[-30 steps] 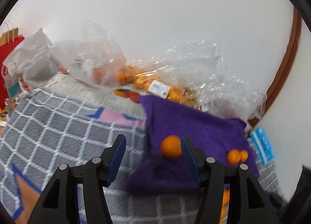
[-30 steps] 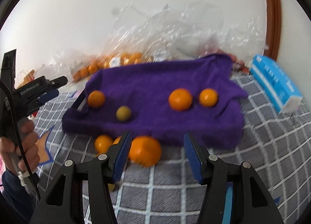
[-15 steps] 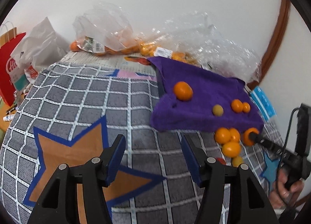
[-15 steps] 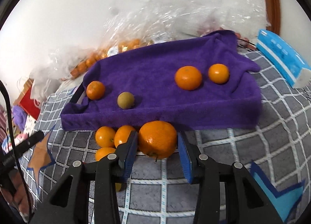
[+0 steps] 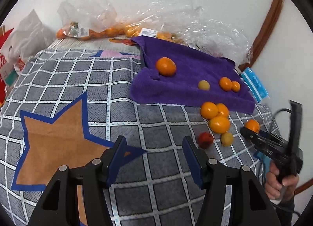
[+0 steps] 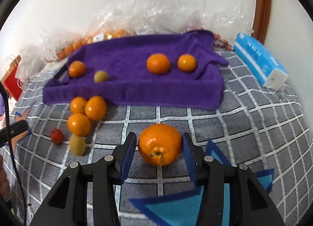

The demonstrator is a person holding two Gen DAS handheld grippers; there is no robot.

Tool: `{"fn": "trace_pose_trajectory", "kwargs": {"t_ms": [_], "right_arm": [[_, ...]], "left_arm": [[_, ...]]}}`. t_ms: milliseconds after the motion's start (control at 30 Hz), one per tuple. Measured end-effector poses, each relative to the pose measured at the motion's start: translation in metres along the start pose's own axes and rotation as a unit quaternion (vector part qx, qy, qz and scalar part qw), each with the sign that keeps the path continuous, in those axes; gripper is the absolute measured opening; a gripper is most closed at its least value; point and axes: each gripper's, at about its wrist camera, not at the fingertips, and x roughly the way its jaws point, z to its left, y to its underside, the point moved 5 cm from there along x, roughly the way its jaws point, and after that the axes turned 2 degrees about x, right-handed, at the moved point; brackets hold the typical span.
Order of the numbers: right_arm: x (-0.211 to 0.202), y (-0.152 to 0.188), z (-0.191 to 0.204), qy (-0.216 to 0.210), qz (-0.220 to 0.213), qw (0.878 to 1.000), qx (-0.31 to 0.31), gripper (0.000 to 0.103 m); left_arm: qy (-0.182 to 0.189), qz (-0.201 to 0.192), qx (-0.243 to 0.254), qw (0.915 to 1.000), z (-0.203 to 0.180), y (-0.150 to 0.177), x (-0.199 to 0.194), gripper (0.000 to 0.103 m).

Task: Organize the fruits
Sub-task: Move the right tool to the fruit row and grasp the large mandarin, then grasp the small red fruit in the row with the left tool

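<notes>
Between right tongs (image 6: 159,152): orange (image 6: 160,144) gripped, stem visible; left tongs (image 5: 154,158) wide, empty.

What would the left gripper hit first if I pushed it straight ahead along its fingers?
Probably the purple towel, near its front edge; only bare checked blanket lies ahead of the open left gripper before that. Depth is uncertain.

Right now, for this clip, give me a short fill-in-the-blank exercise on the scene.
1. The right gripper is shut on an ____.
2. The left gripper is open and holds ____.
3. On the purple towel lie ____ fruits.
4. The small red fruit lies on the ____ blanket.

Missing words: orange; nothing; four; checked
</notes>
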Motion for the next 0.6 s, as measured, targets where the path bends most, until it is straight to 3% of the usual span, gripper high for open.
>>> {"fn": "trace_pose_trajectory", "kwargs": {"t_ms": [200, 333, 433, 533, 600], "right_arm": [[-0.01, 0.002, -0.009, 0.001, -0.034, 0.999, 0.015, 0.044], [-0.02, 0.005, -0.021, 0.017, -0.05, 0.999, 0.014, 0.044], [-0.024, 0.008, -0.032, 0.002, -0.048, 0.998, 0.032, 0.044], [-0.024, 0.008, -0.038, -0.018, -0.046, 0.998, 0.043, 0.044], [-0.023, 0.009, -0.039, -0.02, -0.043, 0.998, 0.041, 0.044]], "left_arm": [[0.021, -0.007, 0.053, 0.9983, -0.034, 0.004, 0.001, 0.057], [0.038, 0.007, 0.078, 0.9962, -0.061, 0.007, 0.017, 0.057], [0.041, 0.022, 0.085, 0.9953, -0.075, 0.007, 0.033, 0.054], [0.037, 0.034, 0.082, 0.9953, -0.08, 0.006, 0.044, 0.045], [0.017, 0.037, 0.09, 0.9951, -0.081, 0.005, 0.05, 0.025]]}}
